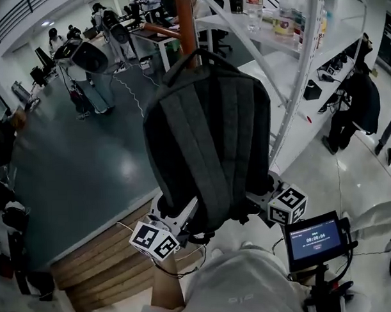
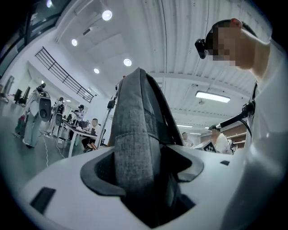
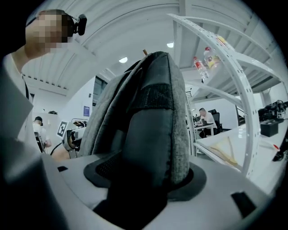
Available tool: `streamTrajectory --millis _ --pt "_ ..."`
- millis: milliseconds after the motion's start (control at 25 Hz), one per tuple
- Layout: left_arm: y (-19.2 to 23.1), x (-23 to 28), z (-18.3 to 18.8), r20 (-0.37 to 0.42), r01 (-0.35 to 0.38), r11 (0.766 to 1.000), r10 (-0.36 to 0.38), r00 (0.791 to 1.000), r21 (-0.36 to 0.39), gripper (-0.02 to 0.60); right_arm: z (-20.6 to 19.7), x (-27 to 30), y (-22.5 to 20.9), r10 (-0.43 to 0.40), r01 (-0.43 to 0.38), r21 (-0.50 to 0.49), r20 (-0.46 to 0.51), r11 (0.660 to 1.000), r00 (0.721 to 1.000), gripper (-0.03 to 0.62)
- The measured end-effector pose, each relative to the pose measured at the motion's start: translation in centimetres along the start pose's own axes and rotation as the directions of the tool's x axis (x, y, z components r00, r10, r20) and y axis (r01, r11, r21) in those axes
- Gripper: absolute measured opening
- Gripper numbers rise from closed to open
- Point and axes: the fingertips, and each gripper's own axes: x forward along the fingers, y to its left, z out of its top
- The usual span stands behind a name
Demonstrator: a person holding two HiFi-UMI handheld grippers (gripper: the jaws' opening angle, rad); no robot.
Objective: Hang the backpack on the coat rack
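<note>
Small screen (image 1: 313, 239): timer-like digits, too blurred; no other legible text.

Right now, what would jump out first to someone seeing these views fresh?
A dark grey backpack fills the centre of the head view, its top handle by a brown pole. The left gripper and right gripper flank its lower corners, fingers spread wide around the fabric.

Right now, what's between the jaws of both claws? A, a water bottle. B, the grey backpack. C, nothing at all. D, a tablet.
B: the backpack stands between the jaws of the left claw and the right claw in their own views.
</note>
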Motion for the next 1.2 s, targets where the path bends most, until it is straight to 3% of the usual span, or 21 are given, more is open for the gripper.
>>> streamTrajectory --millis 240,440,680,920,1200 --pt "0.6 -1.4 3.9 0.057 -0.032 0.998 0.029 0.998 0.060 0.314 3.4 1.7 1.1 0.041 -0.037 -0.064 0.061 0.997 0.997 0.322" --pt "-0.4 2.1 8.2 0.113 -0.054 0.992 0.042 0.993 0.111 0.314 9.0 1.4 -1.6 0.072 -0.058 -0.124 0.109 0.991 0.992 0.322" --pt "-1.2 2.3 13.0 0.170 -0.066 0.981 0.035 0.985 0.182 0.314 14.1 1.4 -1.0 0.099 -0.066 -0.188 0.172 0.980 0.980 0.322" --pt "-1.1 5.8 15.7 0.160 -0.077 0.982 0.050 0.986 0.170 0.313 17.5 1.6 -3.6 0.107 -0.076 -0.181 0.163 0.980 0.981 0.322" --pt "-0.5 6.4 15.6 0.120 -0.072 0.989 0.056 0.991 0.131 0.313 17.2 1.8 -4.1 0.093 -0.074 -0.159 0.117 0.985 0.989 0.322"
